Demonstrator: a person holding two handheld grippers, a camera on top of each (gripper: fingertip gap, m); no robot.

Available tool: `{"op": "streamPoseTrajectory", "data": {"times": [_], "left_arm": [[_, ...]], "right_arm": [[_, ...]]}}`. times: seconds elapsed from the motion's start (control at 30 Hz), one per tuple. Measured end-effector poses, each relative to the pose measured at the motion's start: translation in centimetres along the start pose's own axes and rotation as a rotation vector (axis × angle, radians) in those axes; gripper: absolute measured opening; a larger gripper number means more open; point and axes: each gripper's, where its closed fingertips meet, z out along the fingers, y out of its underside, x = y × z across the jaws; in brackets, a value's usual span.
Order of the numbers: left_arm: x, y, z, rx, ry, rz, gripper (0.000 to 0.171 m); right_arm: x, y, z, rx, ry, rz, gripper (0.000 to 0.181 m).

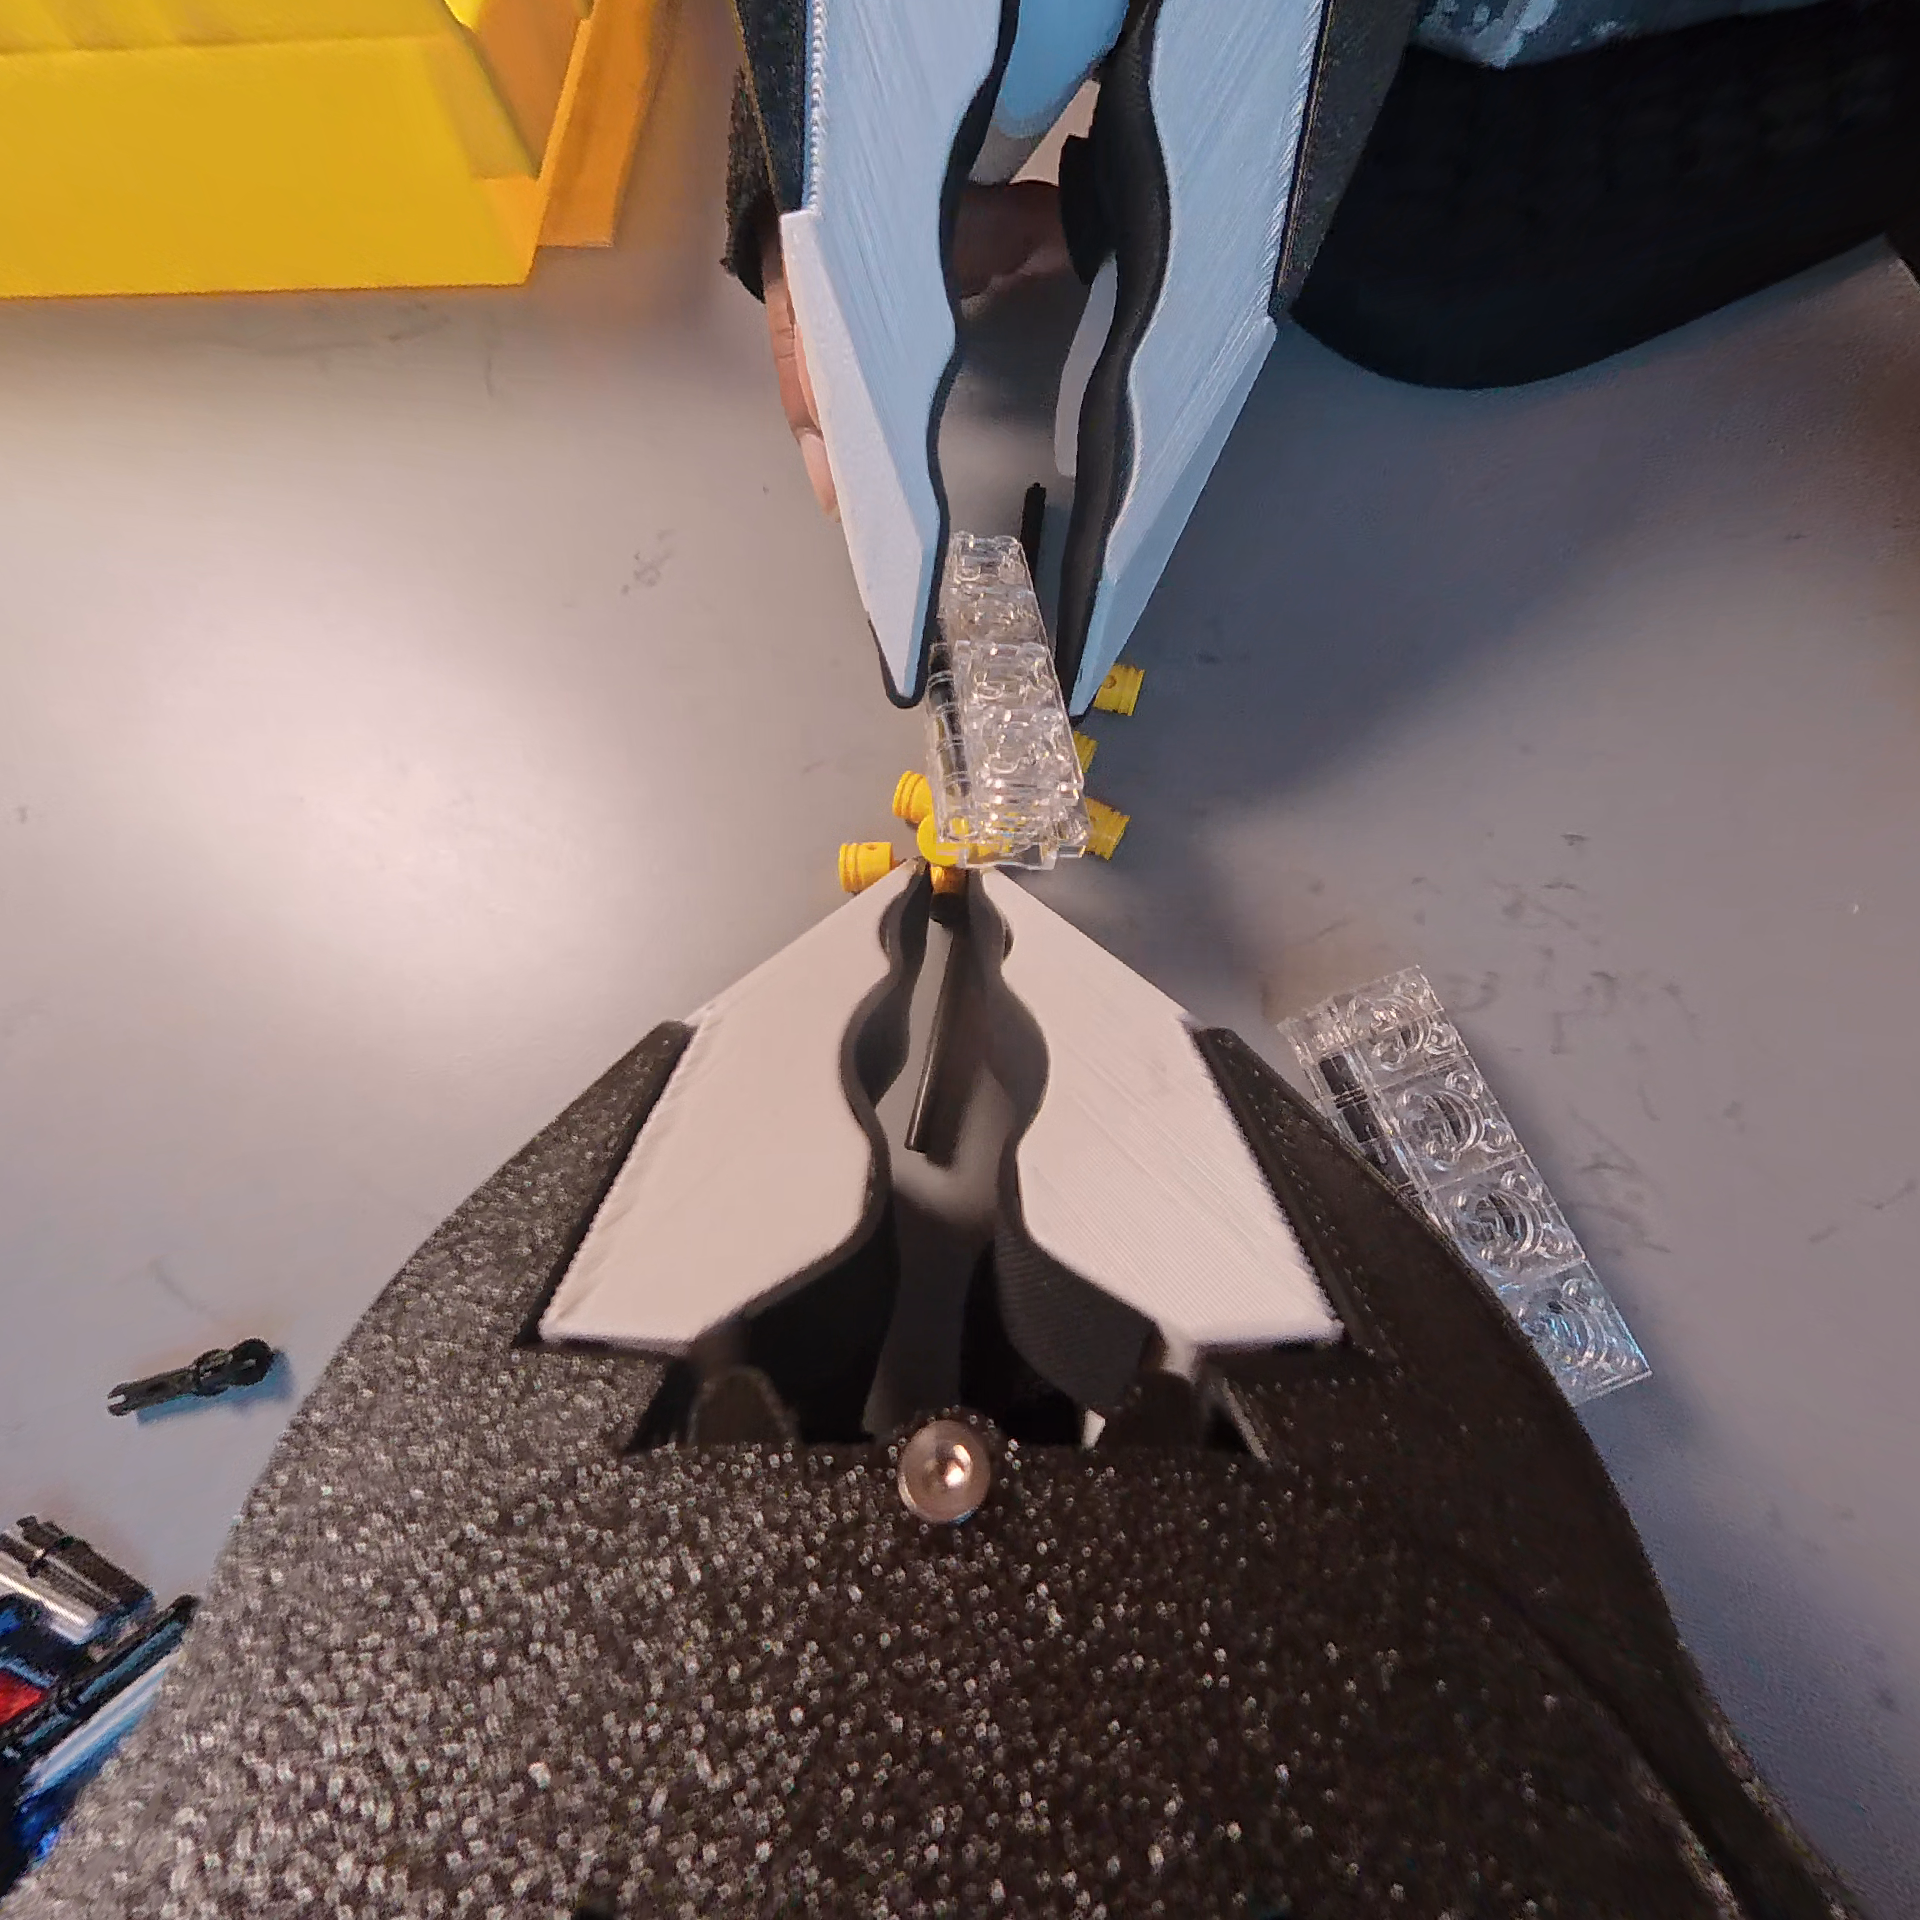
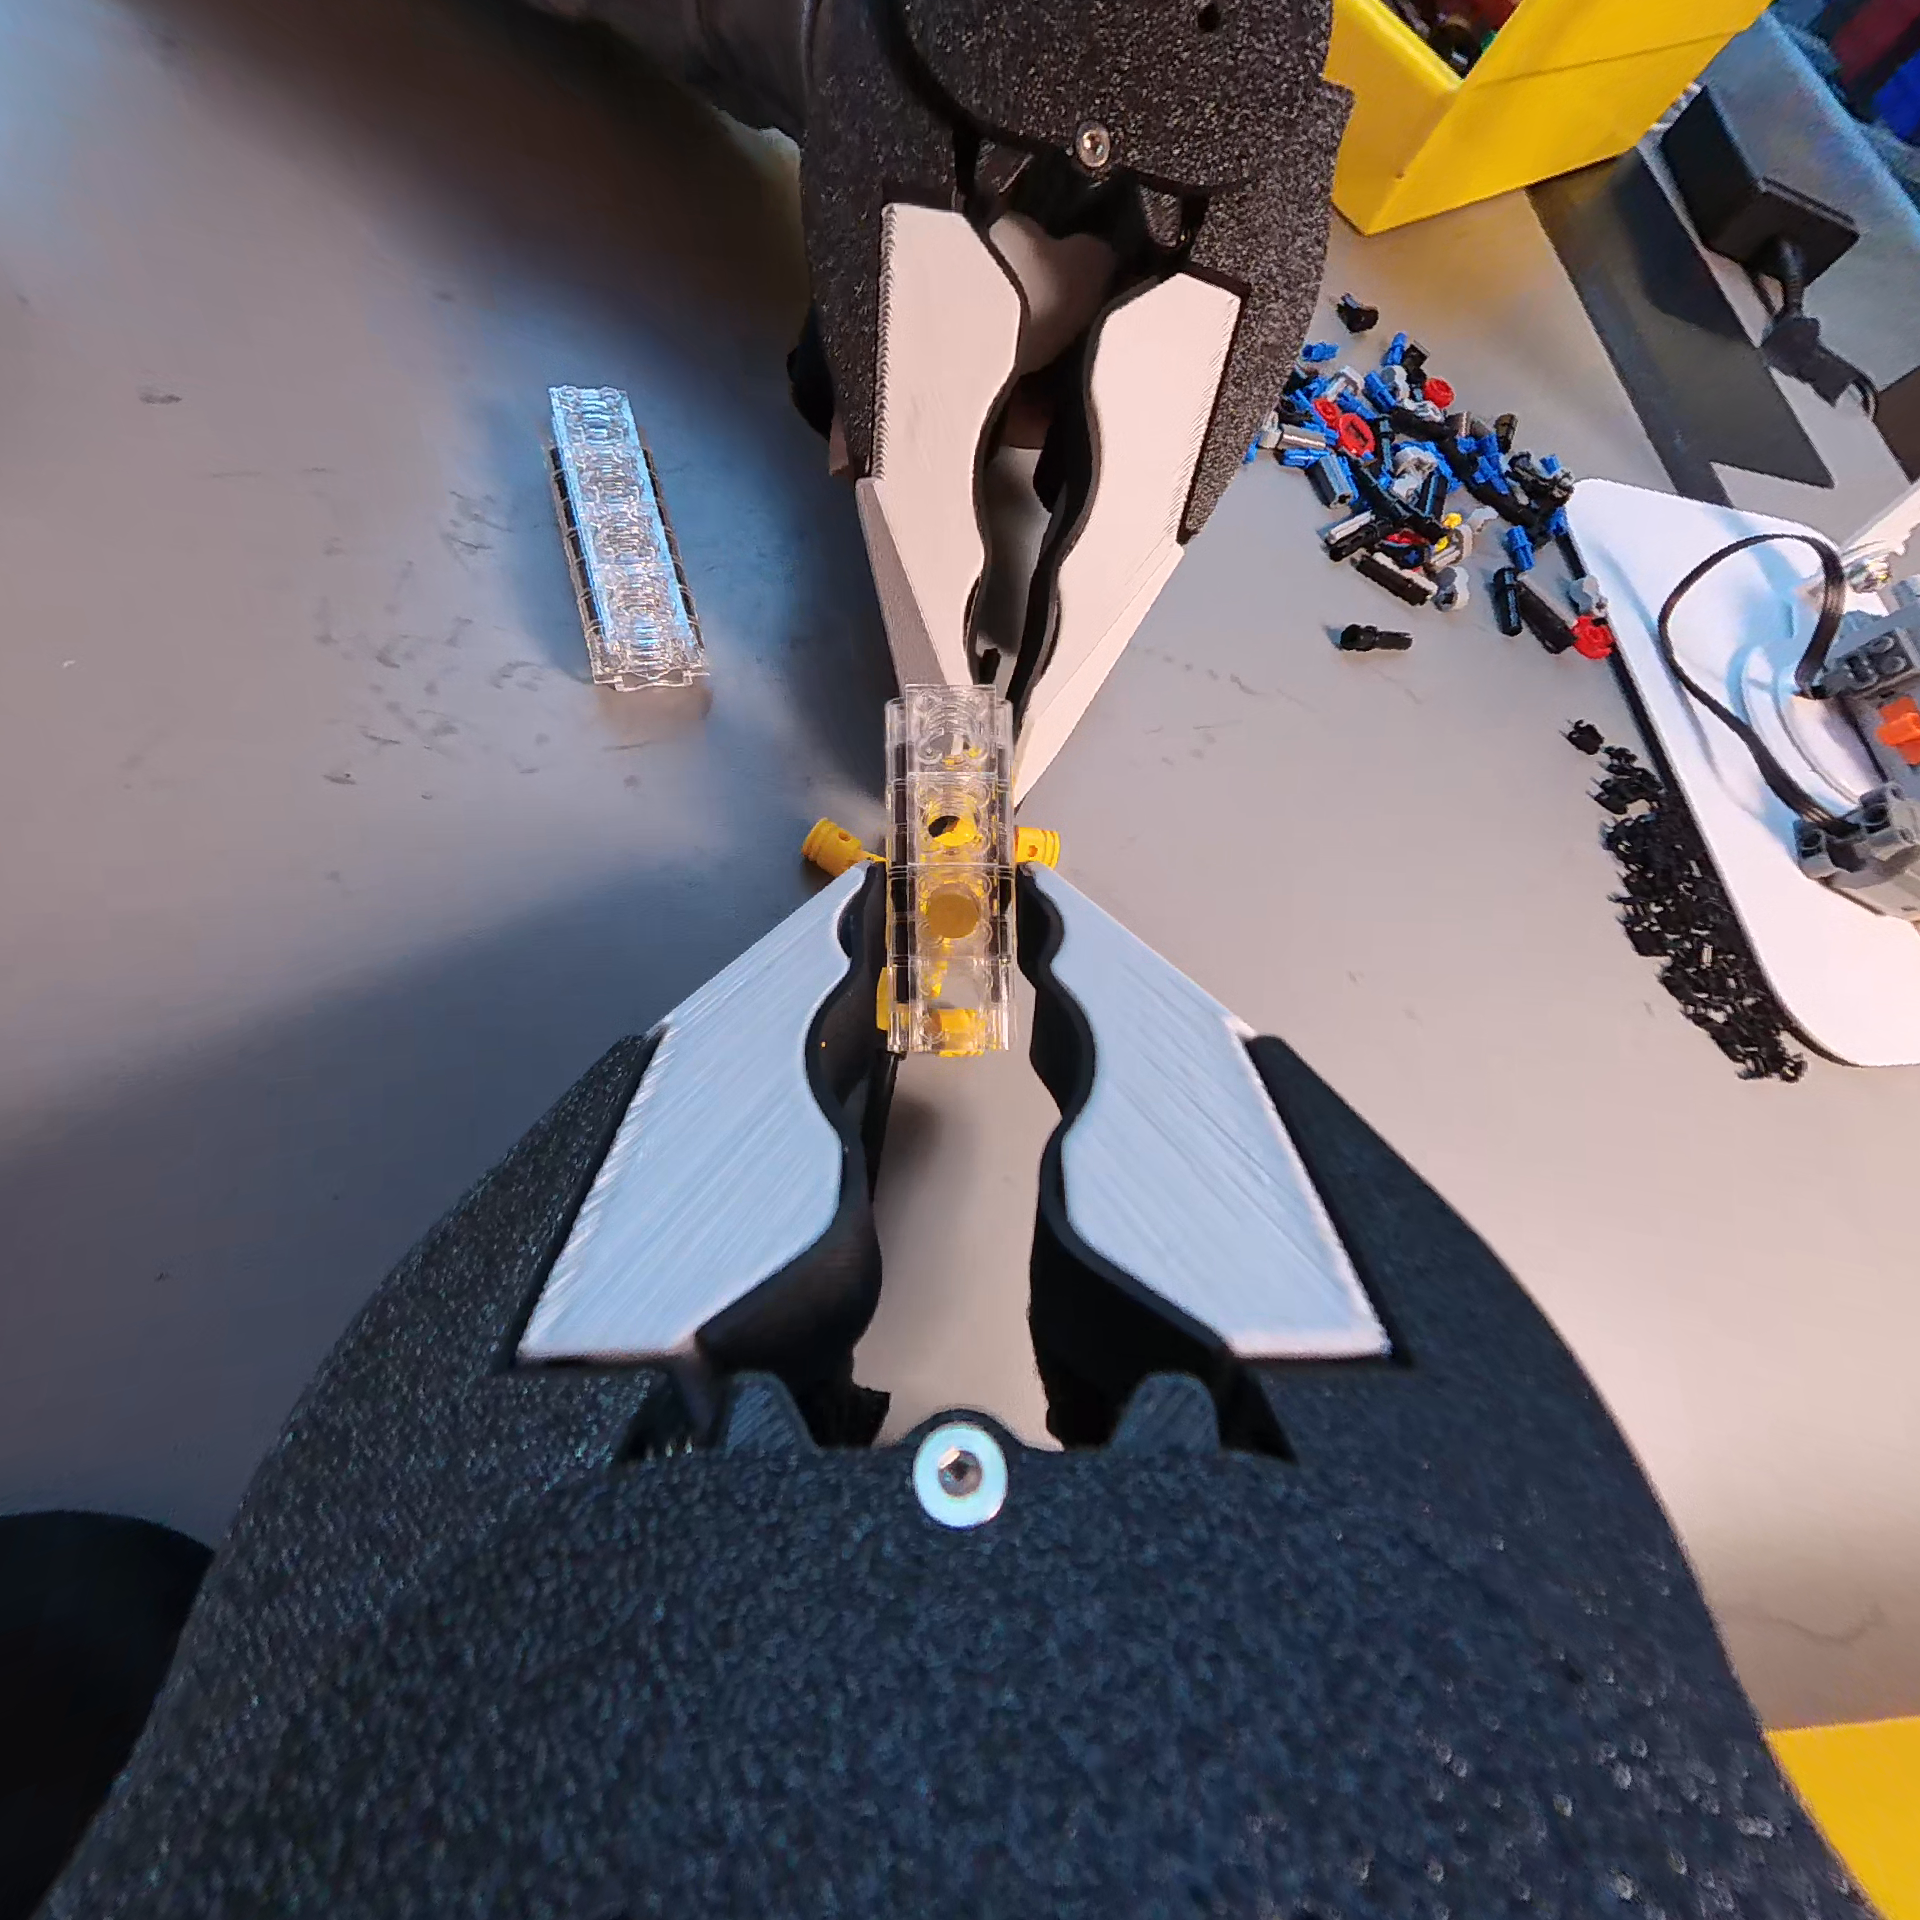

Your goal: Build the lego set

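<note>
My right gripper (image 2: 948,883) is shut on a clear engine block (image 2: 948,914) with yellow pistons (image 2: 831,844) sticking out of its sides, and holds it just above the grey table. In the left wrist view the block (image 1: 1003,727) hangs between the right gripper's fingers (image 1: 992,696). My left gripper (image 1: 940,883) is shut on a thin black axle (image 1: 930,1049), with its tips right at the block's near end. A second clear block (image 1: 1455,1174) lies flat on the table beside it and also shows in the right wrist view (image 2: 623,540).
A yellow bin (image 1: 260,156) stands at the table's edge. A pile of blue, black and red small parts (image 2: 1423,478), a heap of black pins (image 2: 1683,914) and a white board with a grey motor (image 2: 1745,623) lie to the right. A loose black pin (image 1: 192,1377) lies at the left. Both grippers' tips are close together, under 4 cm apart. The loose black pin (image 1: 192,1377) is about equally far from each gripper, around 15 cm. The right camera catches it too, in the right wrist view (image 2: 1376,634).
</note>
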Motion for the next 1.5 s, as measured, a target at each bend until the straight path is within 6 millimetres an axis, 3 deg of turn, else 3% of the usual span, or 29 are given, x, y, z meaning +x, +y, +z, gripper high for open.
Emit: {"op": "streamPoseTrajectory", "data": {"times": [0.67,0.97,1.07,1.3,1.5], "left_arm": [[-0.2,0.0,-0.1,0.001,-0.056,-0.069,0.004],[0.0,-0.7,-0.2,0.041,0.052,-0.557,0.005],[1.2,-1.1,-0.3,0.058,0.167,-0.626,0.028],[1.6,-0.6,-0.5,0.014,0.167,-0.556,0.032],[-1.1,1.2,-2.2,-0.042,0.011,-0.406,0.029]], "right_arm": [[0.8,0.8,0.1,-0.102,0.038,0.057,0.023],[1.2,1.2,-0.1,-0.156,0.065,0.06,0.023],[1.3,1.8,0.1,-0.199,0.074,0.041,0.023],[1.3,2.1,0.3,-0.257,0.071,0.045,0.023],[1.5,2.1,0.4,-0.319,0.072,0.042,0.024]]}}
